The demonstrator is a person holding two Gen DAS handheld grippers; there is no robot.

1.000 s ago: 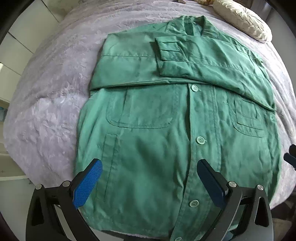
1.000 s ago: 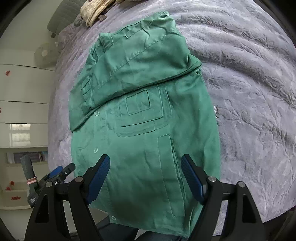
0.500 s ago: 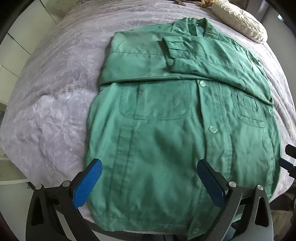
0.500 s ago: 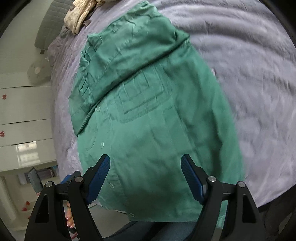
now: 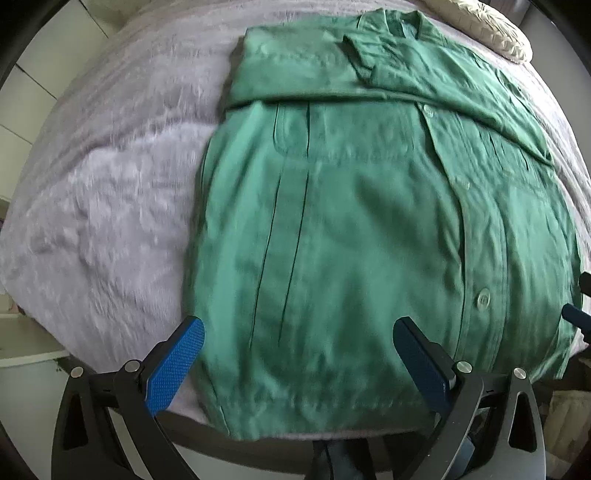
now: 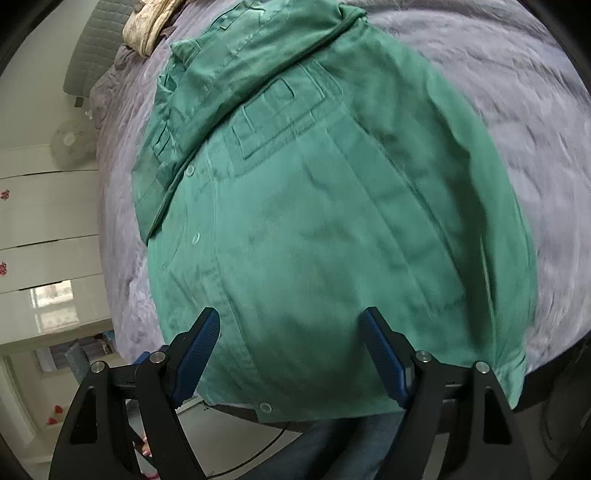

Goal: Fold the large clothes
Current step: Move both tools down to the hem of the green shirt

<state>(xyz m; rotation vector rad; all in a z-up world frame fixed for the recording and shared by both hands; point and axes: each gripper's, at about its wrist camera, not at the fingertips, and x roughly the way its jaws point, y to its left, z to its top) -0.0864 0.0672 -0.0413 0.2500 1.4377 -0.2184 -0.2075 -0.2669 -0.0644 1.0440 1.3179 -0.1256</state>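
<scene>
A: Where's the jacket sitting rn?

B: The green work jacket [image 5: 351, 229] is lying front-up on the bed w/ the lilac plush blanket [image 5: 110, 192]. Collar is pointing toward the far end, hem is lying at the near edge of the bed. Both sleeves are lying folded across the chest.

A: Buttoned?

B: Looks so. Buttons [image 5: 482, 297] are running down the placket, and one is showing right at the hem in the right wrist view [image 6: 265, 407].

A: Left gripper?

B: The left gripper [image 5: 299, 354] is hovering over the hem area, blue fingers [image 5: 177, 365] standing wide apart, nothing between the pads. One finger is sitting over the jacket's side edge, the other near the placket. Whether they're touching cloth, can't tell.

A: Right one?

B: The right gripper [image 6: 291, 350] is hanging over the hem too, on the other half of the jacket. Fingers [image 6: 197, 354] are spread, not gripping anything. A chest pocket [image 6: 280, 114] is showing further up.

A: Anything else around?

B: A cream cushion [image 5: 491, 33] is lying beyond the collar. White drawers [image 6: 44, 229] are standing beside the bed. Person's jeans [image 6: 332, 443] are showing below the hem, so they're standing at the foot of the bed.
</scene>
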